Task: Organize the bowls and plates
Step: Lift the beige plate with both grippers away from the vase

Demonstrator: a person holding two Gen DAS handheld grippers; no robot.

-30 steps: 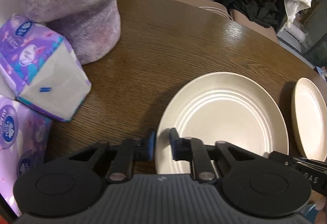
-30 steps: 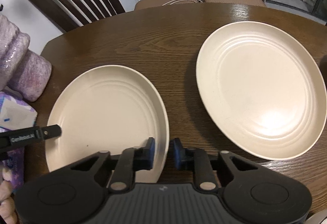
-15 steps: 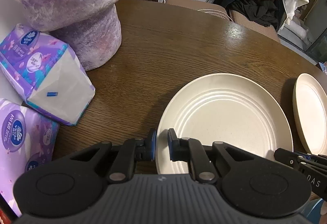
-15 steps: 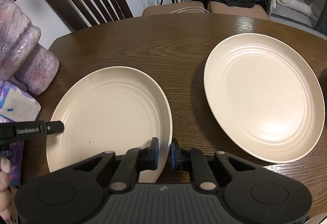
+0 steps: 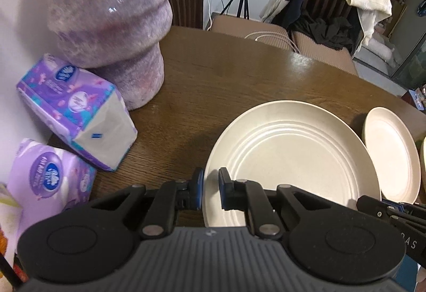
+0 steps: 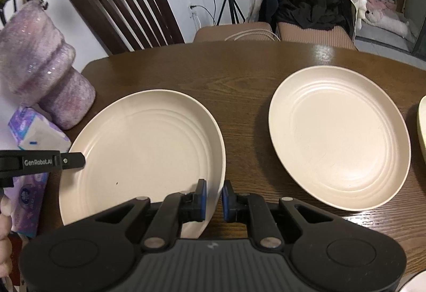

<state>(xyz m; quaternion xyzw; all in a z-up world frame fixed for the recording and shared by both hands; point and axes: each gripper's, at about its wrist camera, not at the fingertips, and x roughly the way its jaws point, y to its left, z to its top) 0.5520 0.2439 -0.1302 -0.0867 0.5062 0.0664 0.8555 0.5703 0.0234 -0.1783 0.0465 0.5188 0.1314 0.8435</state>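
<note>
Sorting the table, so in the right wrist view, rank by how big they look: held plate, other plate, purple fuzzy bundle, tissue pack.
1-2. held plate and other plate, alike
3. purple fuzzy bundle
4. tissue pack, partly hidden

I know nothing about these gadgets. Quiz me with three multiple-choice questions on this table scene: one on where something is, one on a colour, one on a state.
1. Where does the fuzzy purple vase-shaped object stand relative to the gripped round cream plate in the right wrist view?
A. To its left
B. To its right
C. On top of it

2. What colour is the second round plate lying on the dark wooden table?
A. Blue
B. Cream
C. Black

3. What are the left gripper and right gripper doing?
A. Both wide open above the table
B. Both pinching opposite rims of one plate
C. Each holding a tissue pack

Answers: 1 A, it stands at the table's left edge, beyond the plate. 2 B, it matches the gripped plate. 3 B, each pair of blue pads has a rim of the same plate between them.
</note>
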